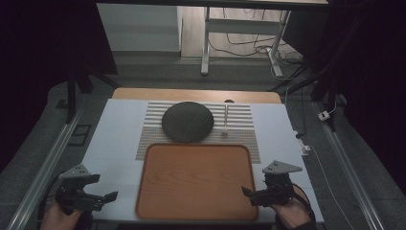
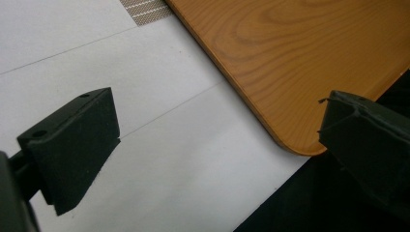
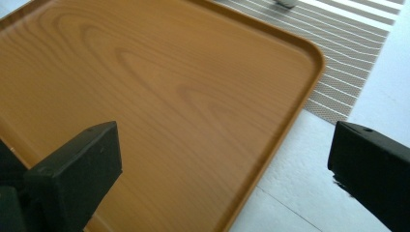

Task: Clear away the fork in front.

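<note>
A wooden tray (image 1: 196, 179) lies empty near the front of the white table. Behind it a dark round plate (image 1: 187, 121) rests on a striped placemat (image 1: 239, 124), with a white spoon-like utensil (image 1: 225, 120) to its right. My left gripper (image 1: 107, 197) hovers at the table's front left corner, open, jaws wide apart, nothing between them; the tray's corner (image 2: 290, 140) shows between its jaws. My right gripper (image 1: 248, 193) is open at the tray's right front edge, its jaws straddling the tray's rim (image 3: 285, 130).
The white table (image 1: 115, 139) stands between metal rails at either side. Beyond it are a desk's legs (image 1: 206, 43) and loose cables (image 1: 249, 45) on the floor. A cable with a white plug (image 1: 325, 115) lies right of the table.
</note>
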A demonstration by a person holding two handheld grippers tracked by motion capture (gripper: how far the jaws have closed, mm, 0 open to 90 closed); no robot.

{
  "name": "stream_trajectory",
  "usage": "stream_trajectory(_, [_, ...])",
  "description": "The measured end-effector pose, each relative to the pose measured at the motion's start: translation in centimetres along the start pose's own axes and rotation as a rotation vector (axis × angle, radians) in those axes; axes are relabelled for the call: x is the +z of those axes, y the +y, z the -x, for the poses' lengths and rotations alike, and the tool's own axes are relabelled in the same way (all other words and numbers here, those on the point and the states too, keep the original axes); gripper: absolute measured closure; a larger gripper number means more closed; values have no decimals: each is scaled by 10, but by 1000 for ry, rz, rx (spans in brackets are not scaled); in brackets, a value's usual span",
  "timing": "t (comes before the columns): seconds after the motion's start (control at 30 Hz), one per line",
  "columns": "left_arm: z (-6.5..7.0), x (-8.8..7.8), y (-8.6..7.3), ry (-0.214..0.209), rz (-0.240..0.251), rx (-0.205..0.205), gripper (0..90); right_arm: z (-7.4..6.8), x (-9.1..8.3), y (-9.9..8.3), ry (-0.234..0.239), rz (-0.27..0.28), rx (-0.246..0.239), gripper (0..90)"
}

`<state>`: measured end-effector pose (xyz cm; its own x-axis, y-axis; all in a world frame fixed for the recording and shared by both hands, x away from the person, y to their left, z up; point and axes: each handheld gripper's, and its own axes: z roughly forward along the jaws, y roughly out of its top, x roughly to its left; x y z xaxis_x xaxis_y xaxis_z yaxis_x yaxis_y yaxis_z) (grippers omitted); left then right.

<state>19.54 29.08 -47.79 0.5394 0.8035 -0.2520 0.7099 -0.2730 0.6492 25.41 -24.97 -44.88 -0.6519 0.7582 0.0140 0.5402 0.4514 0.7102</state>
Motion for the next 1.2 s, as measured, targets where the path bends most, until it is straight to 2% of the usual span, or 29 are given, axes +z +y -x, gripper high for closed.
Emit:
stream_trajectory(0.47, [0,1,0,-2,-6,2,8,-9,21,7,27,-49,-58,0])
stream_trajectory(0.63, [0,1,1,-1,-10,4,9,-13,34,13,25,-64,-101,0])
stream_trajectory(0.8, [0,1,1,-2,-12,5,9,-15,43,17,3,-83,-135,0])
stream_trajectory(0.83, [0,1,1,-2,-12,5,9,-15,49,20,-10,-86,-159,0])
stream_trajectory(1.2, [1,2,1,-1,-15,6,9,-13,72,36,-82,-107,-227,0])
